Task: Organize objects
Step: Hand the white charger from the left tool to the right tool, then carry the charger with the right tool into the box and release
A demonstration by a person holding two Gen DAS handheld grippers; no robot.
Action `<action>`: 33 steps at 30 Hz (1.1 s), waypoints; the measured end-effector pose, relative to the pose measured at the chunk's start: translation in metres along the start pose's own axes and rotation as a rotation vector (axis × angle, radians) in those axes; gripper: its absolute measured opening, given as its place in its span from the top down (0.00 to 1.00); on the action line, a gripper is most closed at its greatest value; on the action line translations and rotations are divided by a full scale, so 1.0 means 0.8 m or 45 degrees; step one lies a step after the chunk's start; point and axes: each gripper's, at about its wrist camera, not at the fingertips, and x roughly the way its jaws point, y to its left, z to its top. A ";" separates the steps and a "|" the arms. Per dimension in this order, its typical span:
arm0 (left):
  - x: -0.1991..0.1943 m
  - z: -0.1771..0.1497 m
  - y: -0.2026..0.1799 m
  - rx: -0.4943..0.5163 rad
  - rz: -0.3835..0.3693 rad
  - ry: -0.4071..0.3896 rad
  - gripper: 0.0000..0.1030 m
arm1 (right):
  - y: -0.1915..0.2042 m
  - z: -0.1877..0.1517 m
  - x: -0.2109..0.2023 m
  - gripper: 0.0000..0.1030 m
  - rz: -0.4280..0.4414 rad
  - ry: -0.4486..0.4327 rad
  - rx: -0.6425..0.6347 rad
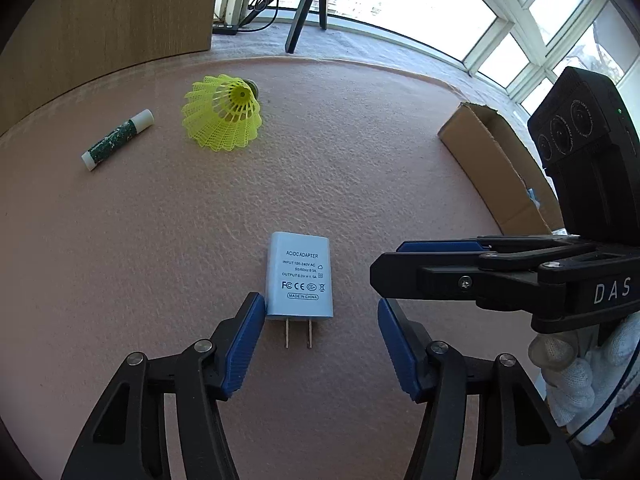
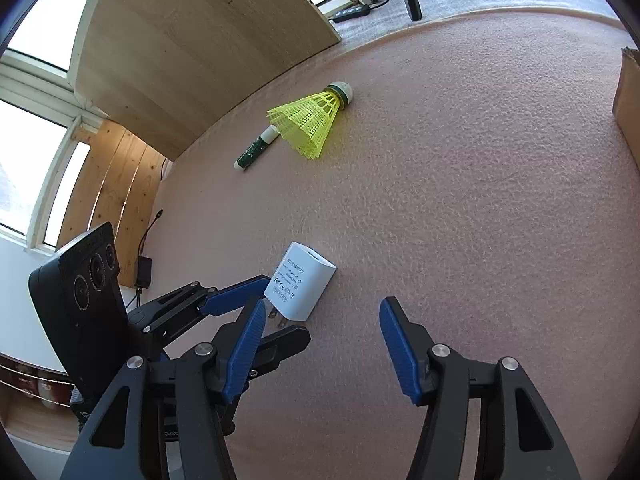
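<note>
Here a white plug adapter [image 1: 299, 276] lies flat on the pink mat [image 1: 340, 160], with its two metal pins pointing toward the left gripper [image 1: 321, 306]. The left gripper's blue pads are spread apart. One pad [image 1: 245, 344] is right at the adapter's bottom corner, maybe just touching it, and the other pad is well off to the side. Nothing is pinched.

The right gripper [image 2: 322, 312] is spread too, with only bare mat between its pads. In the left wrist view it reaches in from the right side, near the adapter but not touching it. A hand in a white glove [image 1: 576, 376] holds it.

Farther back on the mat lies a yellow shuttlecock [image 1: 224, 114] on its side. Near it lies a small green and white tube [image 1: 117, 140]. The two are apart.

At the right edge of the mat sits an open cardboard box [image 1: 492, 160]. Behind the mat stand a wooden board [image 1: 108, 20], black tripod legs [image 1: 308, 4] and bright windows [image 1: 500, 8].
</note>
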 end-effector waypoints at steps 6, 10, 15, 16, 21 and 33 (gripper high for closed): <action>0.009 0.002 -0.002 -0.010 0.009 0.005 0.39 | -0.003 0.006 0.023 0.61 0.024 0.055 0.026; 0.015 0.000 -0.006 -0.006 -0.003 0.009 0.43 | -0.002 0.010 0.032 0.68 0.024 0.075 0.023; 0.020 -0.003 -0.014 0.009 0.007 0.008 0.51 | 0.000 0.011 0.041 0.72 0.011 0.090 0.018; 0.020 -0.003 -0.014 0.004 0.008 0.008 0.51 | -0.001 0.011 0.041 0.72 0.010 0.089 0.016; 0.019 0.002 -0.018 -0.006 0.020 0.007 0.57 | -0.004 0.010 0.036 0.72 0.012 0.085 0.010; 0.002 0.021 -0.075 0.084 0.018 -0.051 0.57 | -0.006 0.000 -0.021 0.72 -0.043 -0.025 -0.042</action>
